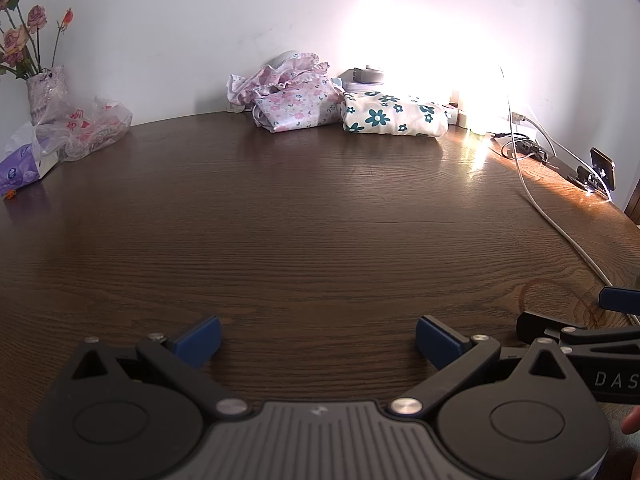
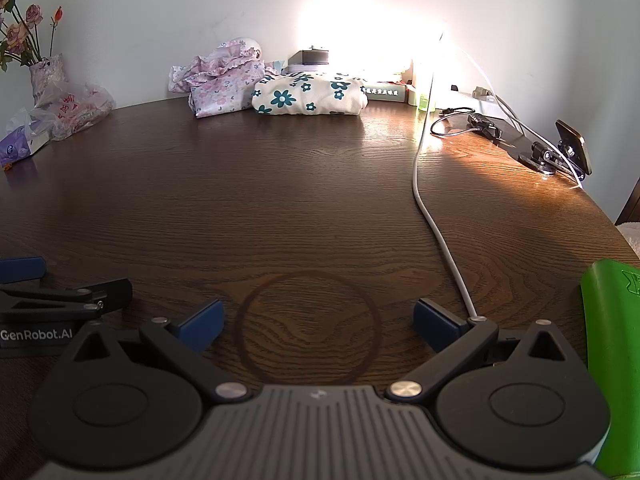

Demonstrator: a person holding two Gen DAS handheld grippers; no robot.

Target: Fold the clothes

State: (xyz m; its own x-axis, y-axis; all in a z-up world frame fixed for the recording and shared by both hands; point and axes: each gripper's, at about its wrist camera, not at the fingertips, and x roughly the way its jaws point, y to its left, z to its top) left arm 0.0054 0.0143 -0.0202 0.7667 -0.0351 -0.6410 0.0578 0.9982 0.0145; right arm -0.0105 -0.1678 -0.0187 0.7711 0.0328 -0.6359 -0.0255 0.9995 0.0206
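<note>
Both the left gripper (image 1: 318, 338) and right gripper (image 2: 318, 326) are spread wide and hold nothing above the dark wooden table (image 1: 304, 216). The crumpled pink floral garment (image 1: 288, 98) lies far away at the wall, touching the folded cream cloth with teal flowers (image 1: 394, 116). The white cable (image 2: 434, 224) on the right may catch the right gripper during the reach.

Two garments at the far edge of the table, against the wall, right of centre. Pink floral garment (image 1: 294, 98) on the left: pale pink with small flowers and a frilled trim, loosely bunched, upper layers rumpled and standing up. Cream garment (image 1: 394, 116) on the right: teal flower print, folded into a flat, neat rectangular bundle. The two lie side by side, touching or just about; contact unclear. Both also show in the right wrist view.
</note>
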